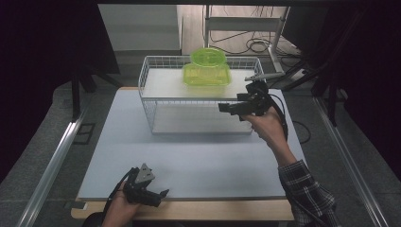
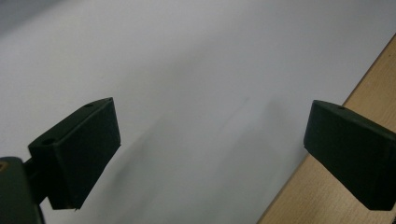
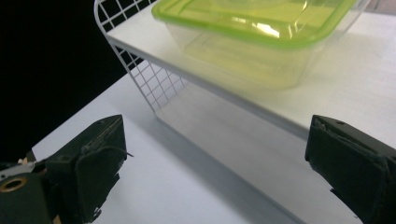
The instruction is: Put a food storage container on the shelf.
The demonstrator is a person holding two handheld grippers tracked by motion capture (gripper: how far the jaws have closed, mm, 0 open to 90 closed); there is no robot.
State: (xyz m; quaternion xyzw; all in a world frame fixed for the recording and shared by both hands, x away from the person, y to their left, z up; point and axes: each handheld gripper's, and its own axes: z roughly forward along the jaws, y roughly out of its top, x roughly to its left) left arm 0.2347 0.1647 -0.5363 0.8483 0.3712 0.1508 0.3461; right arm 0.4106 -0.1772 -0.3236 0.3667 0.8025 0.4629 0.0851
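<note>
From above, your right gripper [image 1: 226,108] hangs empty, jaws apart, just right of the wire rack [image 1: 146,90]; the green container [image 1: 206,74] sits on its far shelf. Your left gripper [image 1: 163,194] rests near-left. Its view: jaws wide over white mat [image 2: 187,70]. Right gripper view: open jaws, container [image 3: 252,42] ahead.

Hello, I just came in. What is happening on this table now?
A person works at a white table with a claw in each hand. The right claw is open and empty, beside a white wire rack. On the rack's upper shelf sits a green lidded container, with a round green container at its far side. Neither claw touches them. The left claw is open too, low at the near table edge, holding nothing.
</note>
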